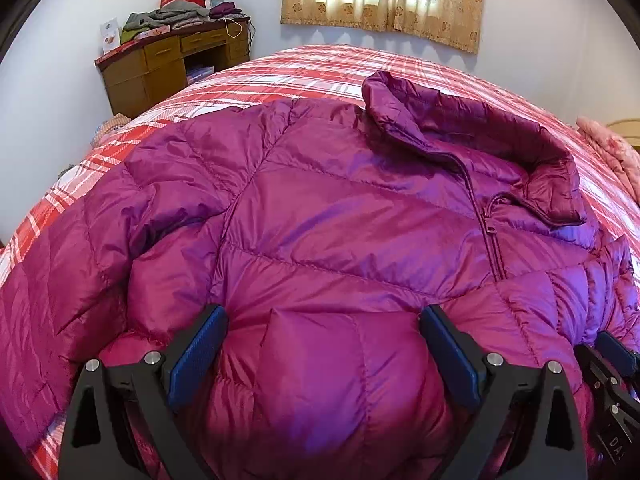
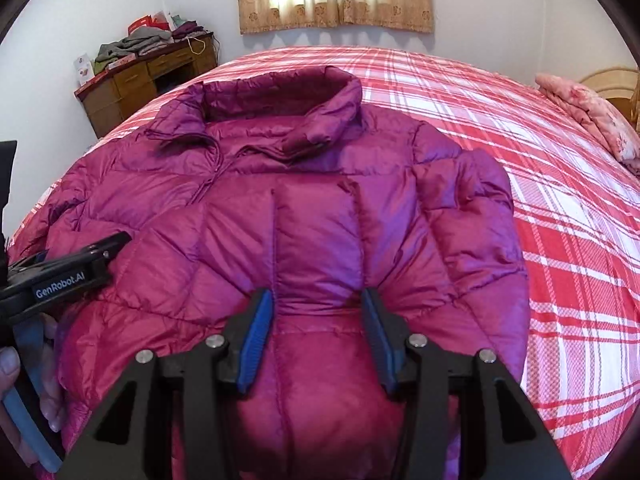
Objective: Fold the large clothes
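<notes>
Left wrist view: magenta down jacket [image 1: 340, 208] lies front-up on the plaid bed [image 1: 304, 68], the left tool [image 1: 320, 332] spread, fabric bulging between its pads; right wrist view: the right tool [image 2: 318, 320] spread over a quilted panel, pads apart, no pinch visible.

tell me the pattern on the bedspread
Red and white plaid bedspread, clearest in the right wrist view.

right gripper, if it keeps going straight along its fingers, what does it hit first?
The jacket. The right gripper points down at the quilted front, its blue pads apart with puffy fabric bulging between them, so it would likely press into that panel at once. Whether the fingertips already touch is unclear.
</notes>
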